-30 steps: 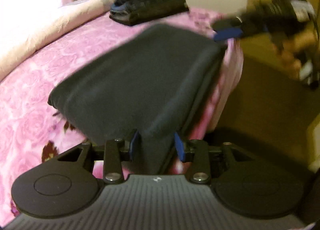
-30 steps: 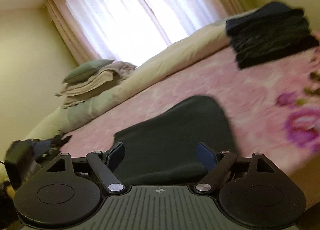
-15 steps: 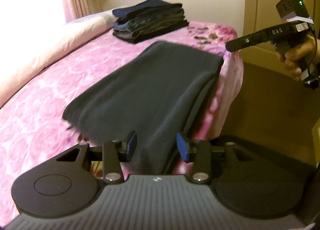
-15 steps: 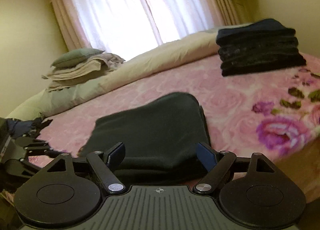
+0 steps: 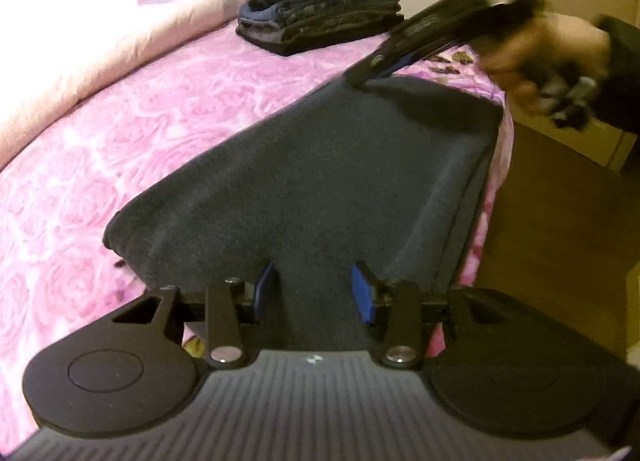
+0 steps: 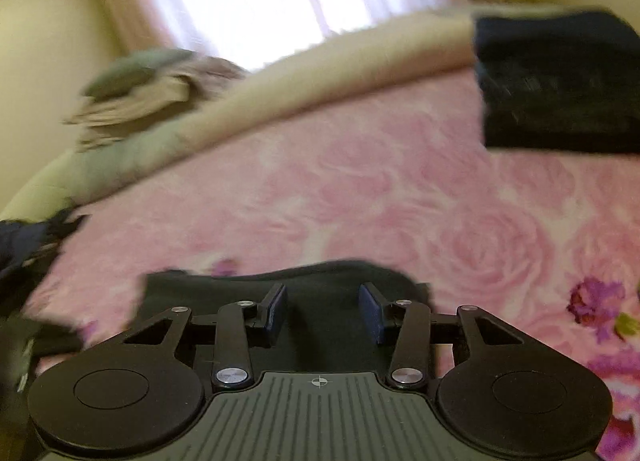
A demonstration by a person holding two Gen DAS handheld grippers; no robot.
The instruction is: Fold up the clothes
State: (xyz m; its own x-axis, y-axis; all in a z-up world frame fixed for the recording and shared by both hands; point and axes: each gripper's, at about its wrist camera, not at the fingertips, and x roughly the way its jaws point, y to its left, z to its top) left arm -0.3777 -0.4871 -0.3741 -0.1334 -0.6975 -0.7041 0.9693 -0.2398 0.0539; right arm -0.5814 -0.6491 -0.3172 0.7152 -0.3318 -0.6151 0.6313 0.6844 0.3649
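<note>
A dark grey folded garment (image 5: 320,181) lies along the edge of a pink floral bed (image 5: 120,165). My left gripper (image 5: 314,285) is shut on a bunched fold at its near end, with the blue pads (image 5: 362,293) pressed against the cloth. At the far corner of the garment is my right gripper (image 5: 360,79), held by a person's hand (image 5: 552,49). In the right wrist view the right gripper (image 6: 324,305) is closing, and the garment (image 6: 324,285) lies flat between its pads (image 6: 276,309) without being pinched.
A stack of folded dark clothes (image 5: 320,13) sits at the bed's far end and shows again as a dark clothes stack (image 6: 560,89). A rolled beige duvet (image 6: 320,73) runs along the window side, with pillows (image 6: 148,93) beyond. The bed drops off to a brown floor (image 5: 560,221).
The right gripper swung in from beside the bed onto the garment's far corner, and its jaws narrowed. The left gripper kept its hold on the near end.
</note>
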